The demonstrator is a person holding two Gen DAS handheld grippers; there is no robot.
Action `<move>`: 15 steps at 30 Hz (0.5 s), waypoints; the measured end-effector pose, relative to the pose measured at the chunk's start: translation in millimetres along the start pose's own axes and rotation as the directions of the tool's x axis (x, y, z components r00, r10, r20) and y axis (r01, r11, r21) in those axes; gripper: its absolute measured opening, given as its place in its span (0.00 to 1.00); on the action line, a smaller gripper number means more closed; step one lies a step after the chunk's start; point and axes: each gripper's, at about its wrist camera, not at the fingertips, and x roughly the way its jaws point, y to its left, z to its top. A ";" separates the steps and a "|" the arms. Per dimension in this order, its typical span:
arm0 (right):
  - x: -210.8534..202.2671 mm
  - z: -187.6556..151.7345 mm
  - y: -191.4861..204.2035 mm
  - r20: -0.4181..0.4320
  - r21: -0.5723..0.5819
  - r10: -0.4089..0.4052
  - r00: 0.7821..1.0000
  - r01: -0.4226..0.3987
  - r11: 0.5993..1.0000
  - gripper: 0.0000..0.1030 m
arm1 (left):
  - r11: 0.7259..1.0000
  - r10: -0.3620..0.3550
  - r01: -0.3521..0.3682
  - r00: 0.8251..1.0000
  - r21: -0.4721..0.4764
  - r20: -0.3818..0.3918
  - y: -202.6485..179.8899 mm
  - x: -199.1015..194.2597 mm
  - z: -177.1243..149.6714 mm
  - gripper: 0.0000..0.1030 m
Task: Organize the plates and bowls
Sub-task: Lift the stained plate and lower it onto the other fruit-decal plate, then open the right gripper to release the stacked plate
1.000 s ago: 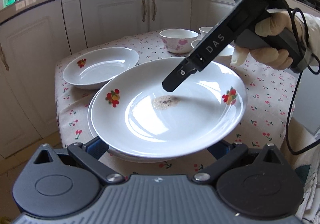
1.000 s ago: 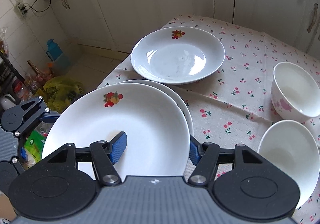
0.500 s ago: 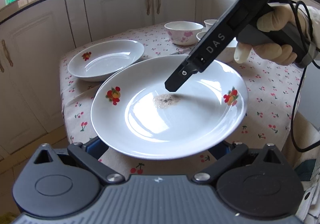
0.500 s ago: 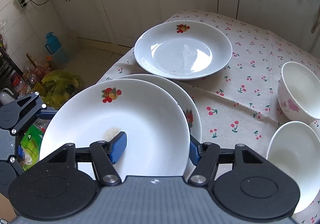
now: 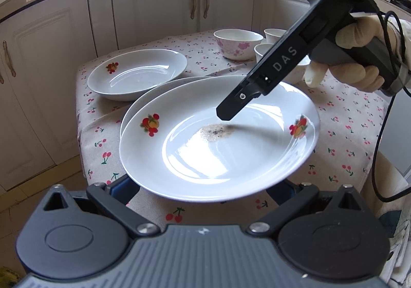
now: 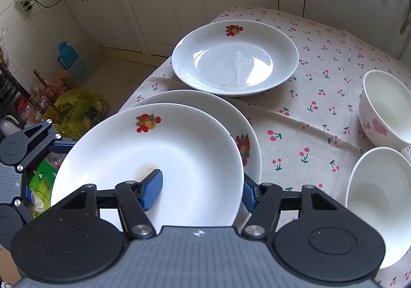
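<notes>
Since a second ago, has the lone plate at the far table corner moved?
No. The lone plate sits at the same corner of the cherry tablecloth, its fruit print on the far rim as before.

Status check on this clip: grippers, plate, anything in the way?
Right gripper clamped on the top plate's rim. Left gripper under its near edge, grip unclear. Second plate right beneath. Path clear; bowls off to the side.
</notes>
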 end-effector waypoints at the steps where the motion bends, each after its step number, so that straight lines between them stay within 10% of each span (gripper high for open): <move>1: -0.7 -0.7 -0.2 0.000 0.005 0.003 1.000 -0.003 1.000 0.67 | 1.000 -0.001 0.001 1.000 -0.002 0.001 0.4 -0.1 -0.1 0.99; 15: -13.9 -7.4 -7.3 0.013 0.069 0.038 0.999 -0.039 0.997 0.67 | 0.998 -0.012 0.011 1.000 -0.054 -0.014 4.0 0.5 3.1 0.99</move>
